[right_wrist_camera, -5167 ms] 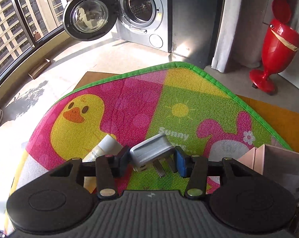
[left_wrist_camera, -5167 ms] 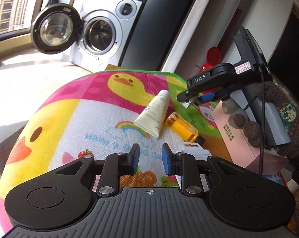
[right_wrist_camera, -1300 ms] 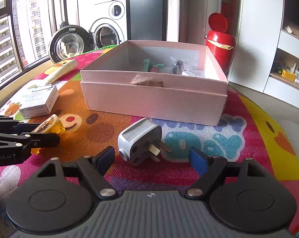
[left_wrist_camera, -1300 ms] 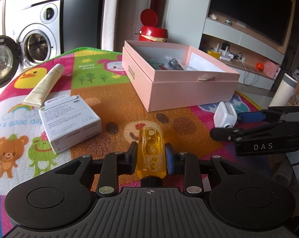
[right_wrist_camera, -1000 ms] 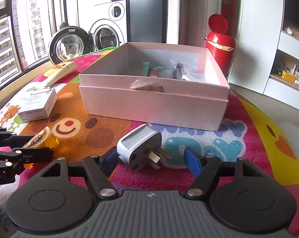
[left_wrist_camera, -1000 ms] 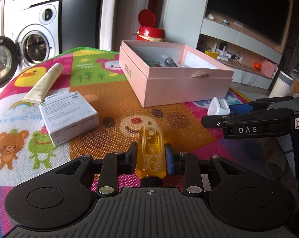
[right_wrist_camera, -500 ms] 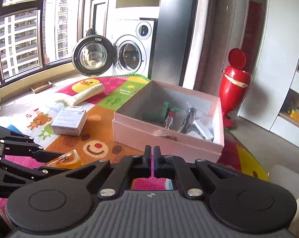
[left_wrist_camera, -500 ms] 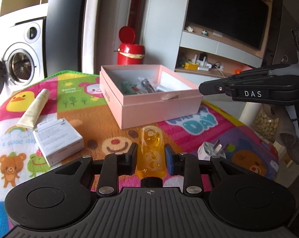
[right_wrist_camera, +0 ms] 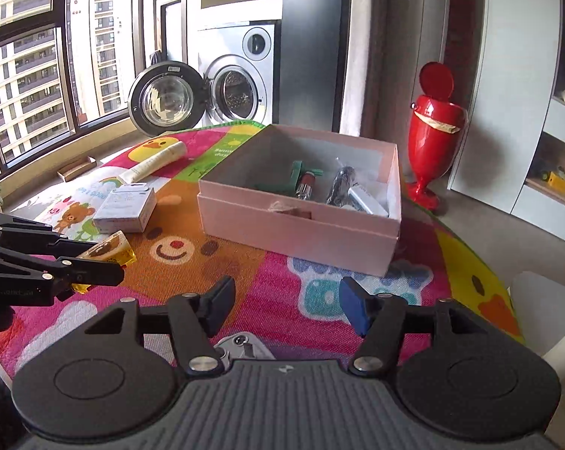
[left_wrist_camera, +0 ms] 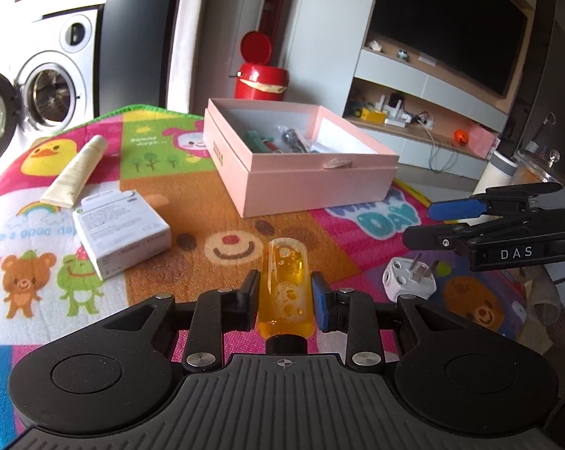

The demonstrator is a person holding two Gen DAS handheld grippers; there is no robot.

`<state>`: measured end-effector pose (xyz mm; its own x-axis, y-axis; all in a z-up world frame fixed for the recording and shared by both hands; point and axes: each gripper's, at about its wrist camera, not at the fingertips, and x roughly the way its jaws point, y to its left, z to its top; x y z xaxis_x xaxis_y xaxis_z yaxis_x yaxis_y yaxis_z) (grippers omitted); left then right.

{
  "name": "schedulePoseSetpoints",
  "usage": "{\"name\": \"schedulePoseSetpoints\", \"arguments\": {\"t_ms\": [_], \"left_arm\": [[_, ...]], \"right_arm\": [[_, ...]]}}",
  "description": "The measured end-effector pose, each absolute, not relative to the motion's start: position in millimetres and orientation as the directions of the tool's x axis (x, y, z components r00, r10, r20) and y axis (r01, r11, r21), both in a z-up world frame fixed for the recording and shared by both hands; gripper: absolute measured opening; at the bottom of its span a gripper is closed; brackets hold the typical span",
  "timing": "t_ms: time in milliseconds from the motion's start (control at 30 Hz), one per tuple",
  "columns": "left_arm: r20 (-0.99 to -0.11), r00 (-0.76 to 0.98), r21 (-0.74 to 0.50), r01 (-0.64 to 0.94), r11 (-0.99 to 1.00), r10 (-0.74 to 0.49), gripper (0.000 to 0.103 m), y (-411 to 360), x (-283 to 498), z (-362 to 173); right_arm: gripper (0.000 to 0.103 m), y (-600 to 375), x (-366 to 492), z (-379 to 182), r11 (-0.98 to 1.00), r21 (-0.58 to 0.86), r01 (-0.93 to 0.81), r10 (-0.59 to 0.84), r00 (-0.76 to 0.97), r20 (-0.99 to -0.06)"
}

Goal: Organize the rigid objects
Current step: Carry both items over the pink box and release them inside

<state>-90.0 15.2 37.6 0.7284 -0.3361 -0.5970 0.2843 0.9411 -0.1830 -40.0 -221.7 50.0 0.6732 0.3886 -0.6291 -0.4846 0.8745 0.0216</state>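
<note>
My left gripper point(left_wrist_camera: 285, 298) is shut on an amber bottle point(left_wrist_camera: 286, 285) and holds it above the colourful mat; the bottle also shows in the right wrist view point(right_wrist_camera: 108, 253). My right gripper point(right_wrist_camera: 285, 305) is open and empty, raised above the mat. A white plug adapter point(left_wrist_camera: 410, 275) lies on the mat just below it, partly hidden under the gripper body in the right wrist view point(right_wrist_camera: 243, 345). An open pink box point(left_wrist_camera: 301, 172) with several small items stands further back, and shows in the right wrist view point(right_wrist_camera: 301, 217).
A white carton point(left_wrist_camera: 119, 230) and a cream tube point(left_wrist_camera: 76, 172) lie on the mat to the left. A red bin point(right_wrist_camera: 434, 127) and a washing machine point(right_wrist_camera: 237, 82) with its door open stand beyond the mat's far edge.
My right gripper, shut half a second ago, has opened wide above the plug adapter. My left gripper still holds the amber bottle and has barely moved.
</note>
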Motion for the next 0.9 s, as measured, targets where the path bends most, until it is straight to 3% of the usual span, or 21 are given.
{"name": "schedulePoseSetpoints", "arguments": {"t_ms": [233,333,500,633,800,900], "left_arm": [[-0.627,0.698,-0.164,0.315,0.935,-0.345,0.032,6.9,-98.4,27.4],[-0.636,0.689,-0.160,0.324,0.932,-0.348,0.032,4.2,-100.4,25.8],[-0.629,0.686,-0.157,0.349,0.924,-0.366,0.032,0.0,-102.5,29.9],[-0.574,0.708,-0.179,0.381,0.907,-0.410,0.032,2.1,-80.5,63.4],[-0.419,0.823,-0.079,0.388,0.918,-0.384,0.032,0.6,-23.1,142.1],[-0.383,0.855,-0.049,0.358,0.932,-0.349,0.032,-5.2,24.7,168.7]], "right_arm": [[0.062,-209.5,-48.0,15.1,0.865,0.017,-0.502,0.369,0.612,-0.700],[0.049,-208.6,-52.3,13.3,0.857,-0.003,-0.515,0.364,0.611,-0.703],[0.049,-207.4,-60.9,20.6,0.842,-0.041,-0.538,0.366,0.625,-0.690],[0.049,-212.8,-50.5,61.7,0.840,-0.058,-0.539,0.400,0.689,-0.605],[0.049,-214.7,-10.1,135.6,0.869,-0.137,-0.475,0.386,0.825,-0.414],[0.049,-209.8,24.8,152.2,0.888,-0.156,-0.433,0.351,0.856,-0.380]]}}
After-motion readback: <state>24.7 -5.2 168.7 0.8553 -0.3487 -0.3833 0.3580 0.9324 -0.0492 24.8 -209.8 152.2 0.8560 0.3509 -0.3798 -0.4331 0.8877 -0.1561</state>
